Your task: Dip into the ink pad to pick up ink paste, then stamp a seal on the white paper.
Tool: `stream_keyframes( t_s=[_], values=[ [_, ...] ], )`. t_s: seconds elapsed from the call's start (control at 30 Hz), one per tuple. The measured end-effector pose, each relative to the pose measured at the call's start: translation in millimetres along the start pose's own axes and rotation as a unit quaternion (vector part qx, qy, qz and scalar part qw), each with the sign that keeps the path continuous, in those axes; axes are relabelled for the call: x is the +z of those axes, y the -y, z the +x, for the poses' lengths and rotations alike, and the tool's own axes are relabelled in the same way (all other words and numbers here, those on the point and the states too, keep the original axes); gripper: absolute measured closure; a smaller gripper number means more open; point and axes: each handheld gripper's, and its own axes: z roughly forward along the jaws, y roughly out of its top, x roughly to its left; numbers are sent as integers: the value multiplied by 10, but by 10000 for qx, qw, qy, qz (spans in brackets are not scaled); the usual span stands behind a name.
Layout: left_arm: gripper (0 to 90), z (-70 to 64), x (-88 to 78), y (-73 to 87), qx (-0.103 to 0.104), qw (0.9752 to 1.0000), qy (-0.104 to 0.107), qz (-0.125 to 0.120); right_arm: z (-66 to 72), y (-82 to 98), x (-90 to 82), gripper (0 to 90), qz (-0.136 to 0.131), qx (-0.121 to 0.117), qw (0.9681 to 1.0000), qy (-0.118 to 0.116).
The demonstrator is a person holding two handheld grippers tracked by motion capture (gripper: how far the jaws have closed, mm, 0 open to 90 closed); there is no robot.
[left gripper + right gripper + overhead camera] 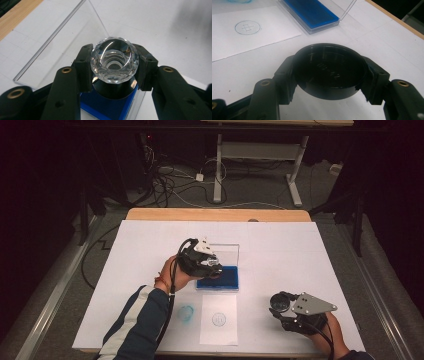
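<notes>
Here the left claw (113, 66) grips a faceted crystal-topped stamp (114, 60) by its clear knob, just above the blue ink pad (100, 106) in its open clear case (57, 42); the right claw (329, 75) clasps the stamp's round black cap (329, 72) near the desk (310, 250) edge. Judging by the printed paper slip (218, 320) below, stamping comes next: keep the stamp upright, lower squarely, press evenly. The left hand (172, 272) angles forward and down; the right rests low.
</notes>
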Motion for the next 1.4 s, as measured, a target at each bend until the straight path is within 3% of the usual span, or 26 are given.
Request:
stream_keyframes(
  t_s=[0.23, 0.6, 1.4],
  values=[
    [541, -4, -151, 4, 34, 9998, -73, -159, 5, 4, 7, 382, 15, 13, 10000, -7],
    [541, -56, -287, 9, 142, 9996, -23, -261, 5, 6, 3, 382, 24, 8, 10000, 3],
    [541, -311, -471, 49, 392, 9985, 75, -376, 29, -16, -19, 382, -32, -72, 10000, 7]
  ],
)
